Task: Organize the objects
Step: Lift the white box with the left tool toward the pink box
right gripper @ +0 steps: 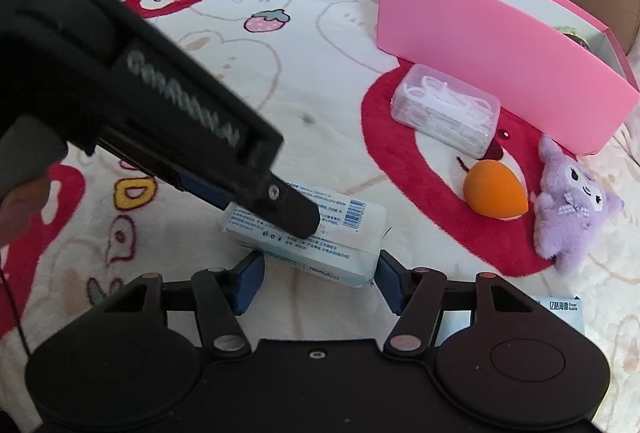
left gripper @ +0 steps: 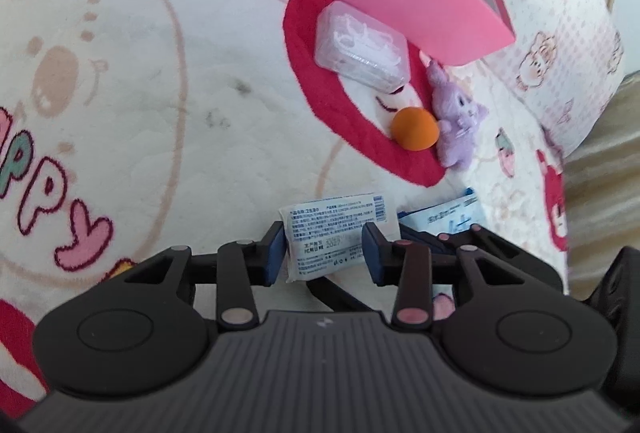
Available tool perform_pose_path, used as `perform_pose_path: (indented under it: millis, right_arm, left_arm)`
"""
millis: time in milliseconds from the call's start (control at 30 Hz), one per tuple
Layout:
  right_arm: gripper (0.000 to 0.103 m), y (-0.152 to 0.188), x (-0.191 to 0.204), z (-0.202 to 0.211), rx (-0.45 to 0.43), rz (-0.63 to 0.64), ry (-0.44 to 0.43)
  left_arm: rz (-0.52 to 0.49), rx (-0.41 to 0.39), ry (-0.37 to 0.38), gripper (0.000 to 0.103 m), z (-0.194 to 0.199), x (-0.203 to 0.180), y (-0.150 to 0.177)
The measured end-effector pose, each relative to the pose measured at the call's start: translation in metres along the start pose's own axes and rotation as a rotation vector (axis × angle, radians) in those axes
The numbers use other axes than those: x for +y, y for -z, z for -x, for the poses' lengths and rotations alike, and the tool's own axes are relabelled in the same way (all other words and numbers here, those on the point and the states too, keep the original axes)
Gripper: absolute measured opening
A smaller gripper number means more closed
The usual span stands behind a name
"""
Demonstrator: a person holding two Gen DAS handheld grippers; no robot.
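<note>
My left gripper (left gripper: pixel 325 253) is pinched narrow on a wipes pack (left gripper: pixel 336 233), pads on both sides, so I can carry it without it sagging. My right gripper (right gripper: pixel 320 279) straddles a second pack (right gripper: pixel 320 265) beneath it at medium width; whether its pads press I cannot tell. The pink box (right gripper: pixel 500 49) stands far right, open on top, likely where everything goes. Near its front wall wait the floss case (right gripper: pixel 446 109), orange sponge (right gripper: pixel 496 193) and purple plush (right gripper: pixel 568 209), all on the blanket (right gripper: pixel 280 81).

Black ribbed claw (left gripper: pixel 325 253), blue pads (right gripper: pixel 250 283), silver pivots, blurred, seemingly "GenRobot.AI" lettering.
</note>
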State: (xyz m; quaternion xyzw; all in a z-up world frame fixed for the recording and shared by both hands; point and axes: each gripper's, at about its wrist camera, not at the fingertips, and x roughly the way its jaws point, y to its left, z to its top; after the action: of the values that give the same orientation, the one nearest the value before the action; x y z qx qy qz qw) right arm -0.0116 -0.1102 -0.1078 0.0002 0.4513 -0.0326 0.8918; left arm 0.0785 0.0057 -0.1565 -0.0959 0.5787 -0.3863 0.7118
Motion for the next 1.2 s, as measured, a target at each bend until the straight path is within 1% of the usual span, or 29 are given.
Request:
perform_pose_path:
  millis: [200,267,333,400,500,600,867,933,1033,1200]
  right_arm:
    - [0.07,-0.009,-0.005,0.008,-0.006,-0.043,-0.03]
    - [0.071,-0.012,-0.005,0.013,-0.013,-0.056,-0.031]
    - [0.074,-0.015,-0.006,0.018,-0.024,-0.061,-0.026]
    - [0.077,-0.019,-0.006,0.024,-0.038,-0.055,-0.028]
    - [0.079,-0.024,-0.006,0.028,-0.054,-0.04,-0.042]
    - [0.084,-0.028,-0.007,0.03,-0.057,-0.063,-0.062]
    - [0.084,-0.039,-0.018,0.035,-0.07,-0.128,-0.066]
    - [0.085,-0.041,-0.02,0.038,-0.085,-0.134,-0.043]
    - [0.084,-0.046,-0.02,0.044,-0.126,-0.111,-0.019]
    - [0.083,-0.063,-0.021,0.06,-0.187,-0.059,0.0]
  left_arm:
    - [-0.084,-0.012,-0.013,0.042,0.013,-0.017,-0.003]
    - [-0.066,-0.029,-0.009,0.042,0.017,-0.019,-0.004]
    - [-0.032,-0.042,0.014,0.042,0.021,-0.019,-0.005]
    - [-0.007,-0.041,0.045,0.042,0.024,-0.015,-0.008]
    - [0.031,-0.031,0.07,0.042,0.027,-0.008,-0.013]
    - [0.022,-0.039,0.078,0.042,0.032,-0.01,-0.015]
    - [-0.022,-0.063,0.082,0.042,0.045,-0.028,-0.026]
    - [-0.032,-0.058,0.099,0.042,0.047,-0.033,-0.029]
    - [-0.07,-0.081,0.101,0.042,0.057,-0.042,-0.037]
    - [-0.11,-0.113,0.075,0.042,0.068,-0.055,-0.047]
